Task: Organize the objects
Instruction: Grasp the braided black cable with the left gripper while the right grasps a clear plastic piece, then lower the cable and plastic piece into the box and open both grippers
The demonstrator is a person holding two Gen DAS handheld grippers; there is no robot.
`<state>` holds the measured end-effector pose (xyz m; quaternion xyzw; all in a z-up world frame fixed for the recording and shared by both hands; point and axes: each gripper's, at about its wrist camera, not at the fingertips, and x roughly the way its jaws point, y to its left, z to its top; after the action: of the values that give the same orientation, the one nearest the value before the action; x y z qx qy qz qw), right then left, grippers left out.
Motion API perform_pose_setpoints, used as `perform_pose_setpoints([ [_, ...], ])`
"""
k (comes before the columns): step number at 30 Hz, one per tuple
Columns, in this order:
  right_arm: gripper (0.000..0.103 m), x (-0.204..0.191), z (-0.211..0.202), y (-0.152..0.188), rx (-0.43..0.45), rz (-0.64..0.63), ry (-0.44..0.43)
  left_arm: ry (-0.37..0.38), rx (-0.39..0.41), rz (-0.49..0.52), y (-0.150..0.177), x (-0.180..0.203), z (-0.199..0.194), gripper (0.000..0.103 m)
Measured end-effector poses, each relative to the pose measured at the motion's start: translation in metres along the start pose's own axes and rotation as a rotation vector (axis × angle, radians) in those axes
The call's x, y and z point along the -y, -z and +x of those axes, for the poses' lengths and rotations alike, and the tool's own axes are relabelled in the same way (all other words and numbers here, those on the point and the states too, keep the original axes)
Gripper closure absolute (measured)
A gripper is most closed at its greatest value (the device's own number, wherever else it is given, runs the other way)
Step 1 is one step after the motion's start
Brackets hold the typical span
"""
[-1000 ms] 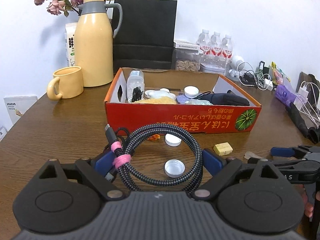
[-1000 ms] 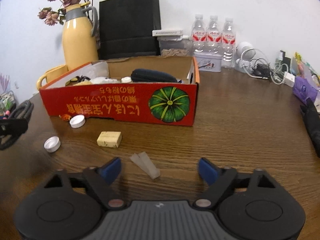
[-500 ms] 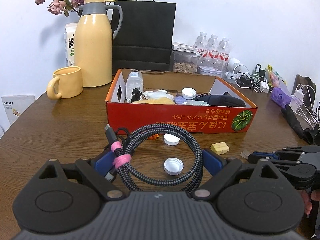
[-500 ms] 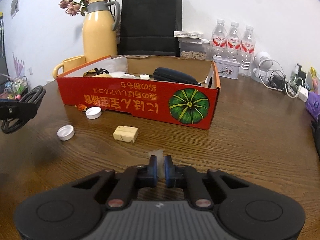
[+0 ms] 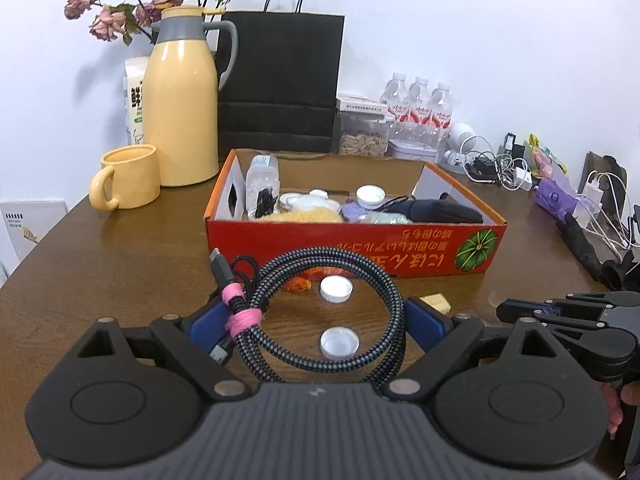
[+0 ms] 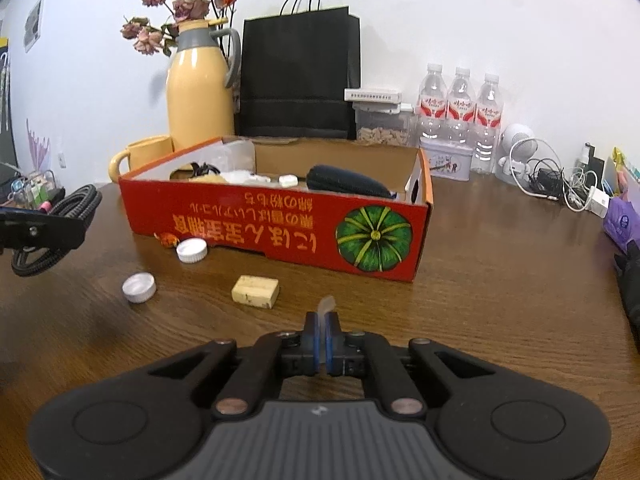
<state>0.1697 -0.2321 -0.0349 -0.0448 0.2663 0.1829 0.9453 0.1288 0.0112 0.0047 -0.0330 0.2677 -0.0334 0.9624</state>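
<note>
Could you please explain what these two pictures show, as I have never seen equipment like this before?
No robot here: a person holds a hand-operated two-finger gripper in each hand, each with a wide-angle camera looking along its fingers. The black shape at the bottom of each picture is the gripper itself.

One picture is from the left gripper. Its blue pads sit either side of a coiled braided cable, which it holds up. The other gripper shows at that picture's right edge.

The other picture is from the right gripper, shut on a small pale scrap.

On the wooden table stands a red box partly filled with odds and ends. In front of it lie two white caps, a pale block and an orange sweet. Behind stand a yellow jug, a mug, a black bag and water bottles.
</note>
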Motion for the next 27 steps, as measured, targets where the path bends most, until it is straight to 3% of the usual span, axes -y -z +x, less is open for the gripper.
perform_pose_setpoints([
  [10, 0.101, -0.004, -0.005, -0.024, 0.095, 0.024, -0.028, 0.024, 0.055, 0.022, -0.025, 0.010, 0.007, 0.009],
  [27, 0.101, -0.012, 0.016, -0.115, 0.269, 0.040, -0.047, 0.038, 0.144, 0.005, -0.092, 0.020, 0.050, 0.009],
])
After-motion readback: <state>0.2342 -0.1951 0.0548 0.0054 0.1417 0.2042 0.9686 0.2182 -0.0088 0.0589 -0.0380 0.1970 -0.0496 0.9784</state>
